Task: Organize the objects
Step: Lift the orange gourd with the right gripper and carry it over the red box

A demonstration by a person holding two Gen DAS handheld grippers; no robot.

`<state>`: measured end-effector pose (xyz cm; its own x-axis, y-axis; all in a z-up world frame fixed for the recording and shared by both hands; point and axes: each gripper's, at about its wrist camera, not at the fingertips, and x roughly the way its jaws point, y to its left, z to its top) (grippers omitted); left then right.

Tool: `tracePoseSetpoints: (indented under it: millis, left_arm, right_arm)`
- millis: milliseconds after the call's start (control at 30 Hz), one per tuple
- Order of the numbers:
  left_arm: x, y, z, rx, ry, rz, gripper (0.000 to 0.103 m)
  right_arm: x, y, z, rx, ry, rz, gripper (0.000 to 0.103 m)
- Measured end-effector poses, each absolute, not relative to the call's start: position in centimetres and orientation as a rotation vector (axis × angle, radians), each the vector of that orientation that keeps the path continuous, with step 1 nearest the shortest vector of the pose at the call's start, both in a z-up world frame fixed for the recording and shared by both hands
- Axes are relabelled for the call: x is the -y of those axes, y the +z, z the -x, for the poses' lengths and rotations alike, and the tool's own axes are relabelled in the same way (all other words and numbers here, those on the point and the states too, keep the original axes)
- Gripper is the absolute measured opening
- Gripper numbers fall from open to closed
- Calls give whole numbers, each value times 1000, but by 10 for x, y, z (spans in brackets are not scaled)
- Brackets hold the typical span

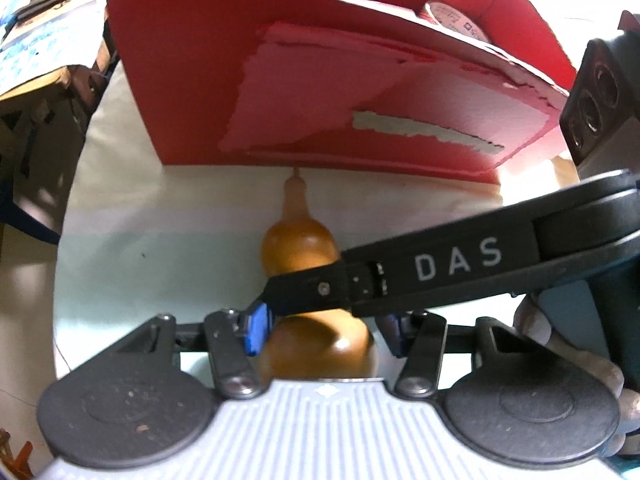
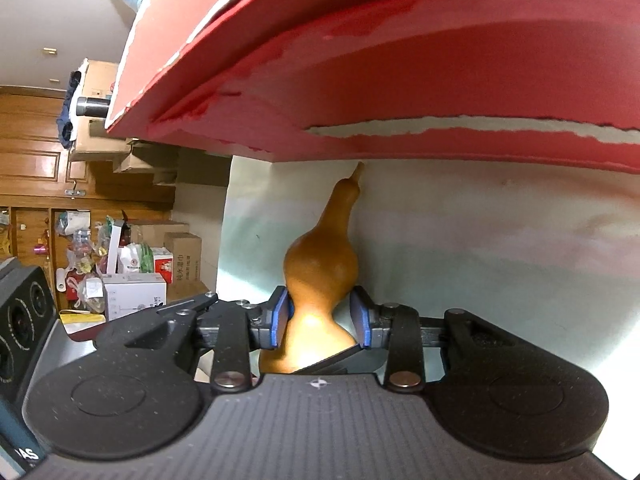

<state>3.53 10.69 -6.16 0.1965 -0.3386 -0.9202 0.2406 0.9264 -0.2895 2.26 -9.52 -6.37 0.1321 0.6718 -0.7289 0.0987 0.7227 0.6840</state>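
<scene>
An orange-brown gourd (image 1: 298, 246) lies with its thin stem pointing at a red cardboard box (image 1: 192, 80). My left gripper (image 1: 325, 330) has its blue pads against the gourd's lower bulb. A black finger (image 1: 400, 272) of my right gripper crosses in front and hides the gourd's waist. In the right wrist view the right gripper (image 2: 321, 320) is shut on the waist of the gourd (image 2: 320, 264), a pad on each side. The box (image 2: 400, 60) has torn paper on its near wall, and the stem tip almost touches it.
The white table (image 1: 160, 220) spreads around the gourd. A tape roll (image 1: 452, 16) sits inside the box. A person's hand (image 1: 560, 344) holds the right gripper. Past the table's left edge (image 2: 224, 240), cardboard boxes (image 2: 180, 252) and bags stand on the floor.
</scene>
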Motion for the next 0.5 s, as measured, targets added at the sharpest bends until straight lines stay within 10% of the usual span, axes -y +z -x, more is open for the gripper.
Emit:
tracePoseSetpoints:
  millis: [500]
  left_arm:
    - [-57,-40,-15,-1270,-471,37,54]
  right_arm:
    - [131,-49,7,-1338,460,-736,34]
